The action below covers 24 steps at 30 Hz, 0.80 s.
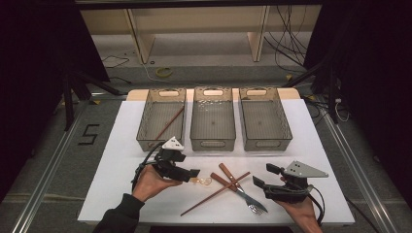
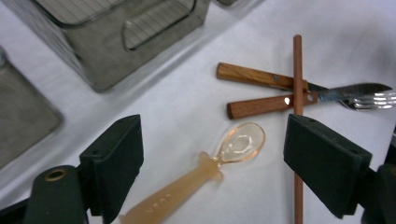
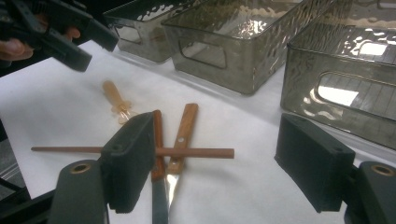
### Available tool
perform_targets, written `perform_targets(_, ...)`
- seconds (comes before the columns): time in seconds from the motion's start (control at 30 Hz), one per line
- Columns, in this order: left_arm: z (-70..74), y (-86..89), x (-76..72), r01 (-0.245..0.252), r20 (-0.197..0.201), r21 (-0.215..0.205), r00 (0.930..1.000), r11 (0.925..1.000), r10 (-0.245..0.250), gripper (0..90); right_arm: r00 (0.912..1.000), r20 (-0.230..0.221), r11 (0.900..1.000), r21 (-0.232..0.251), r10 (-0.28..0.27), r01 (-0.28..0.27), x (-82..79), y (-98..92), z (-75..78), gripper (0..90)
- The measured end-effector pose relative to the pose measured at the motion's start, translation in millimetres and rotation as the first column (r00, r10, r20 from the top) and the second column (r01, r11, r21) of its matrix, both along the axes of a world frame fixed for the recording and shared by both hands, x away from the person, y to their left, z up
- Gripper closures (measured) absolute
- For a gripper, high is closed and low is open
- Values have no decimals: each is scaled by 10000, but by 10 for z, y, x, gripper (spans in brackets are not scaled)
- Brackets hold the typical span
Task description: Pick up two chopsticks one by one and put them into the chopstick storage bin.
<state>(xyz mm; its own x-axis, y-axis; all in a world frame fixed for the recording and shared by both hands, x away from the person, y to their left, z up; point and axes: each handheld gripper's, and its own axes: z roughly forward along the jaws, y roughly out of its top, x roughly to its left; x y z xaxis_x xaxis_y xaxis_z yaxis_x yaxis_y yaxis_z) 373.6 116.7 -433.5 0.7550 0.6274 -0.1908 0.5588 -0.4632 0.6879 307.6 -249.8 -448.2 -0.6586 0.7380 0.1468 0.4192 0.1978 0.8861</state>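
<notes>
In front of me a translucent amber spoon (image 2: 205, 172) lies flat on the white worktop (image 1: 121, 160), bowl up. Just beside it, a wooden-handled knife (image 2: 266, 77) and fork (image 2: 303, 100) cross each other, with a brown chopstick (image 2: 297, 116) laid over both. Another chopstick (image 1: 169, 124) rests slanted in the left grey bin (image 1: 145, 124).

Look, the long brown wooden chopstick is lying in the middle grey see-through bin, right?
Not the middle one. The high view shows the long brown wooden chopstick lying in the left grey see-through bin; the middle grey bin holds nothing.
</notes>
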Motion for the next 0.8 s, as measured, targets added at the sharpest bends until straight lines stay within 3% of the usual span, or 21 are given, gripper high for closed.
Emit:
perform_targets(0.47,-84,-250,-190,993,-314,413,9947,9942,-980,255,10000,-60,10000,-39,2,-3,1,1,-4,291)
perform_targets(0.8,-163,-435,-292,1748,-566,746,9837,9818,-1709,343,10000,-71,10000,-49,9,-10,3,2,-8,291)
